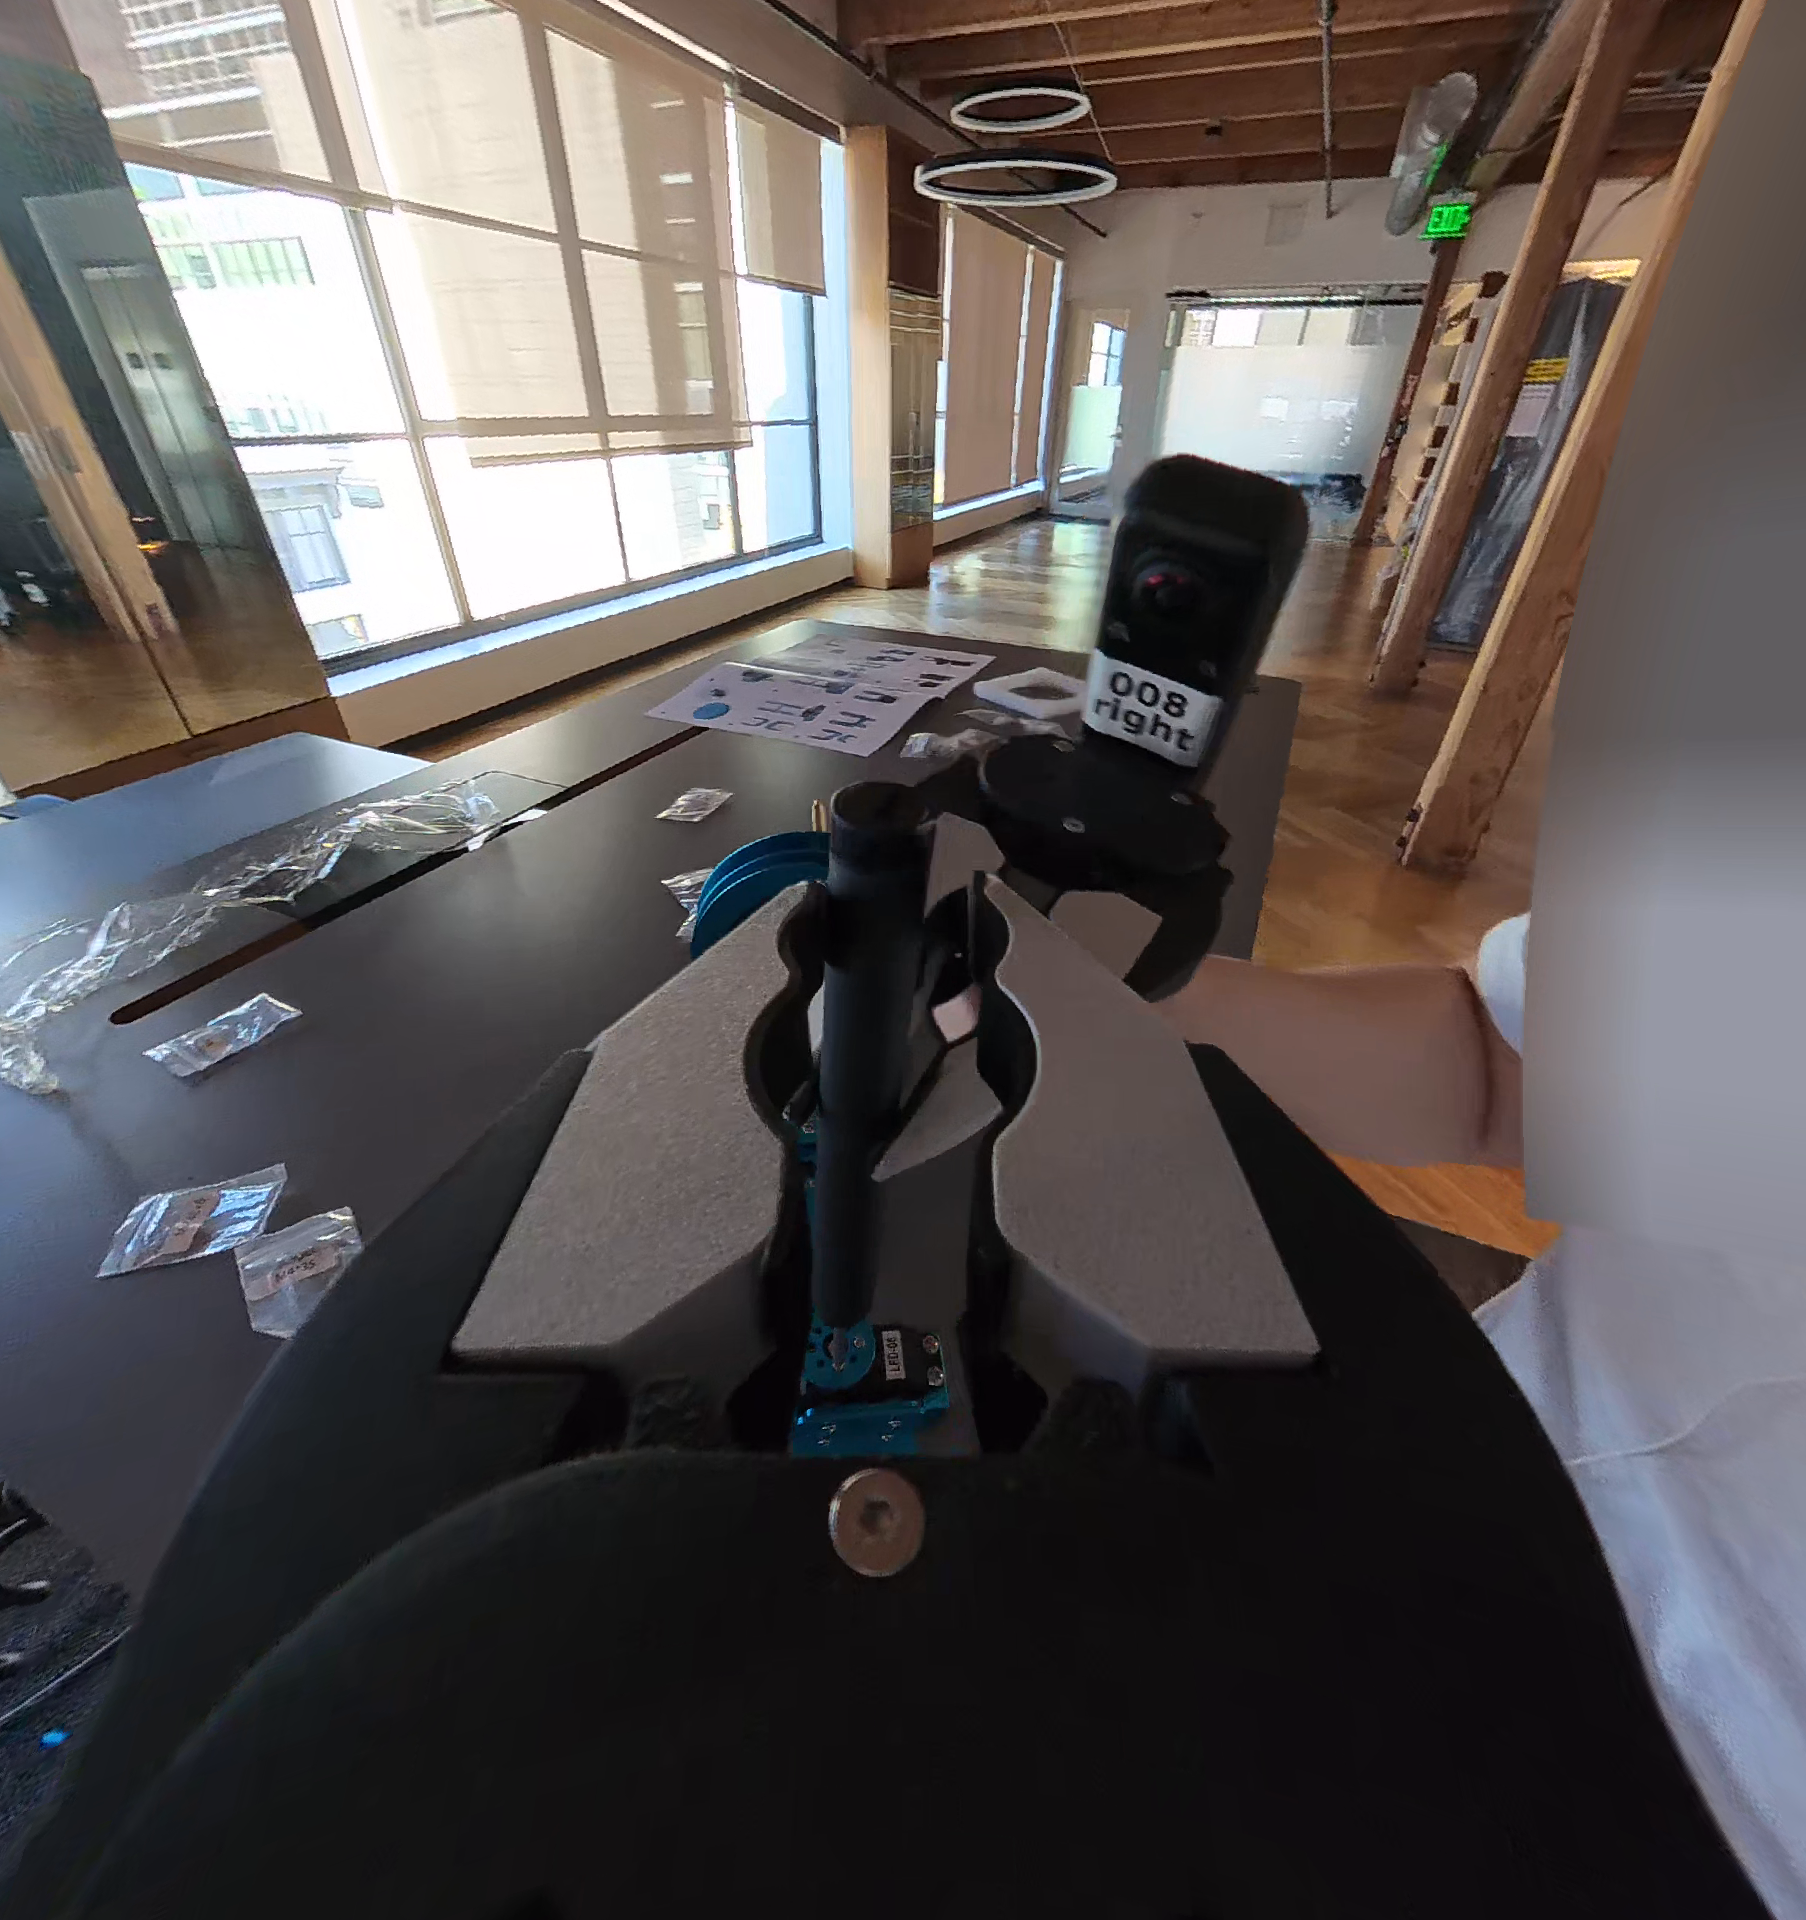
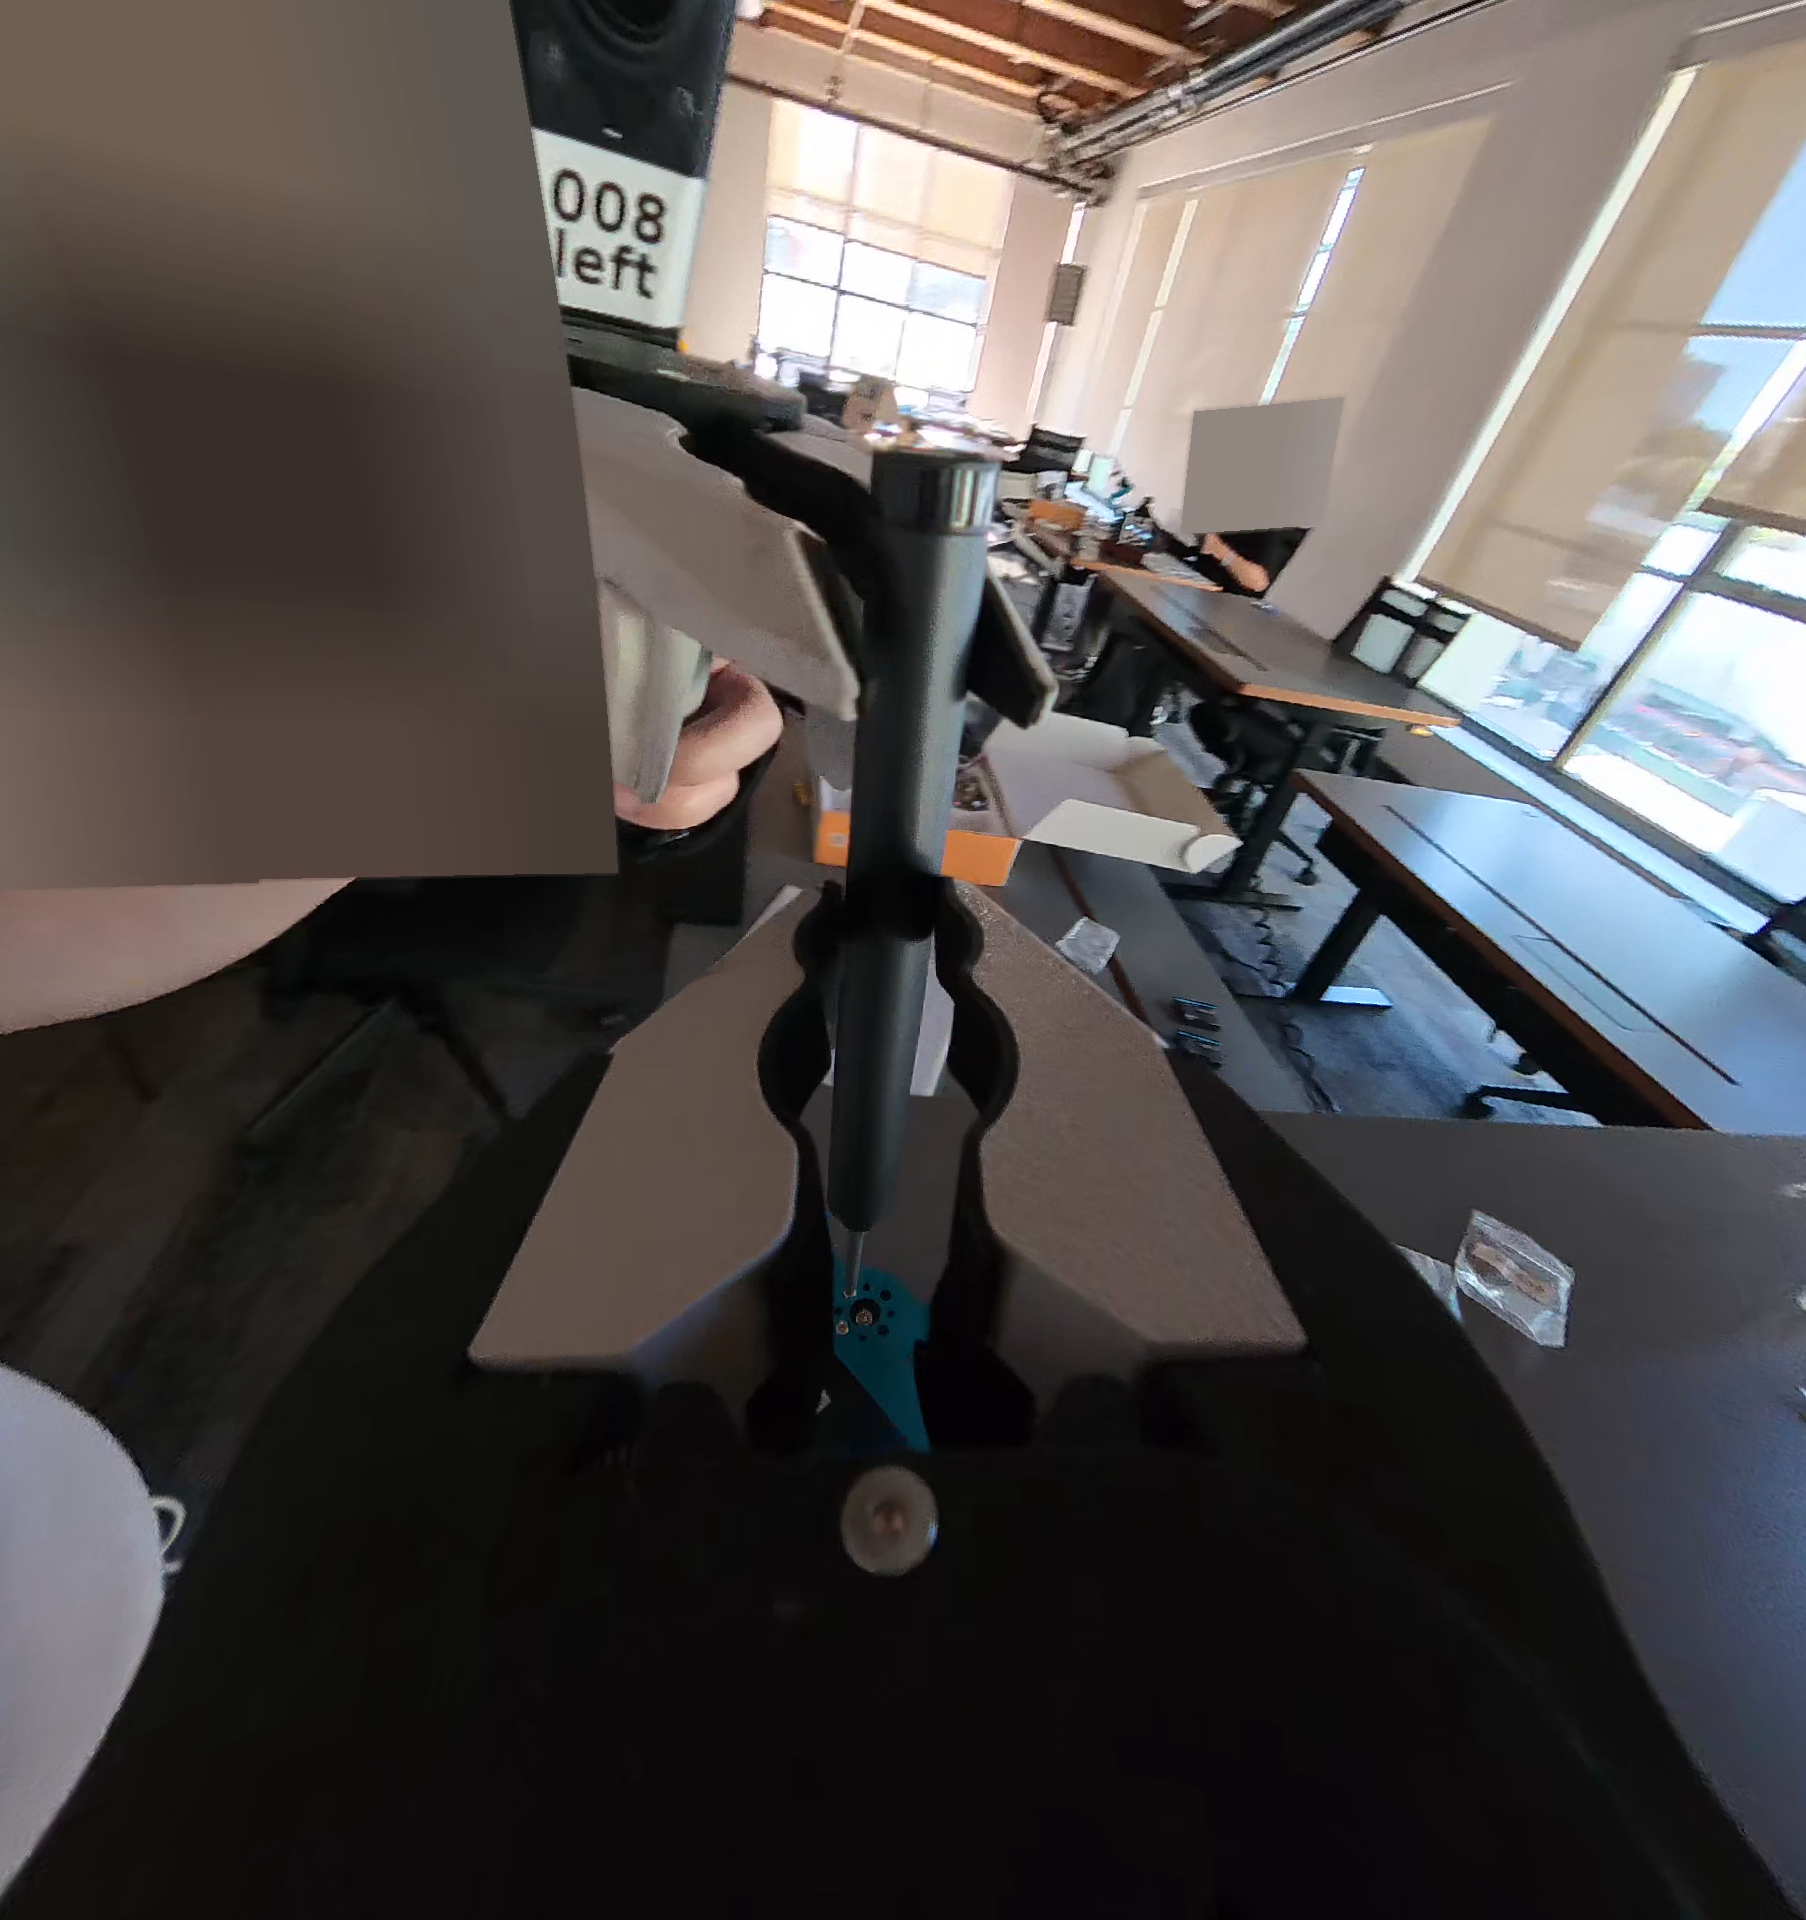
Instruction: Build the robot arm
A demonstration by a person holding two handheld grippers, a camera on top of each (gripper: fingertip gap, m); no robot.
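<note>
Right gripper (image 2: 886,914): clenched on the slim dark-grey pen-shaped screwdriver (image 2: 904,779), its grey fingertips pinching the barrel about midway along.

Long axis of the screwdriver: it runs nearly along the fingers. The capped end points away from the wrist camera and the fine metal bit points back toward the gripper's base.

The bit's end sits on the small blue metal bracket with a round perforated disc (image 2: 878,1340), at one of the holes near the disc's edge. This bracket lies low in the hollow between the right fingers, directly under the tool.

Left gripper (image 1: 894,914): it faces the right one at close quarters, and the same barrel passes between its fingers. Its jaws stand wider than the barrel. The blue bracket appears deep between them in the left wrist view, but the contact faces are hidden, so I cannot tell whether they are gripping it.

Both grippers are close to the bracket. Only the right is seen bearing on the tool.

Surroundings: a dark matt table (image 1: 463,935) with small clear plastic bags (image 1: 192,1226) scattered on it, well apart from the grippers.
</note>
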